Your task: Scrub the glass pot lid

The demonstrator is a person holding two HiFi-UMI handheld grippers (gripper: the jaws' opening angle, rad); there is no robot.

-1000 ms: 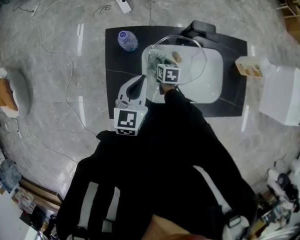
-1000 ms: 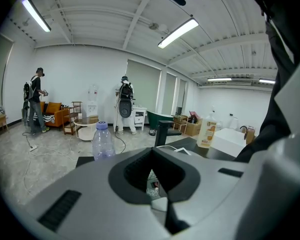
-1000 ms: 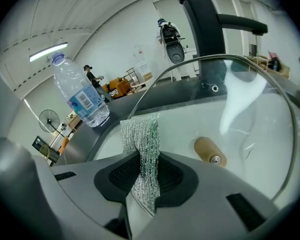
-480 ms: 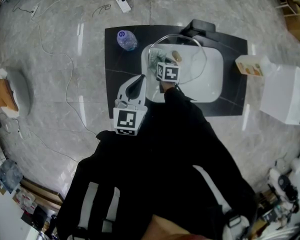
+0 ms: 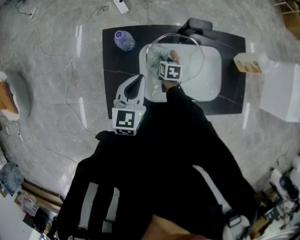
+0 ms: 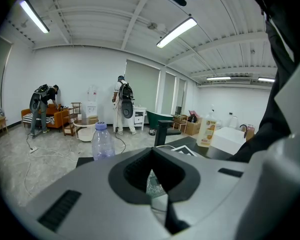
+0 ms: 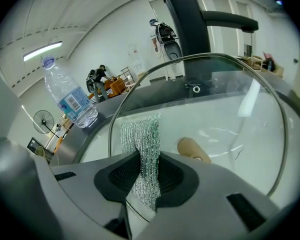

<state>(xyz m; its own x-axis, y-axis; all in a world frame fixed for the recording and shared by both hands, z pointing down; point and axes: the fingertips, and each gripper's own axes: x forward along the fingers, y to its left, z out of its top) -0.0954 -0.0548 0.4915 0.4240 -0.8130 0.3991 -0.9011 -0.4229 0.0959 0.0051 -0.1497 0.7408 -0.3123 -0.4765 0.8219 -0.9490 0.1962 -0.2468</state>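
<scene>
Both closed: right gripper (image 7: 146, 184) pinches wire-mesh scrubber (image 7: 140, 134) by round glass lid (image 7: 230, 119); left gripper (image 6: 152, 184) empty.

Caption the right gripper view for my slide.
Right gripper holds a silver mesh scrubber at the glass pot lid.

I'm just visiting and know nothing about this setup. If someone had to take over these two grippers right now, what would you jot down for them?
Left gripper: shut, nothing in it, held beside the left edge of the white basin.
Right gripper: shut on the silver mesh scrubber, over the basin, pointing at the lid.
Glass lid: in the basin, knob facing the right gripper, far rim up by the black faucet.
Done: scrubber is in hand and at the lid.
Left: the scrubbing itself. The pictures do not show how much of the glass is already clean.
</scene>
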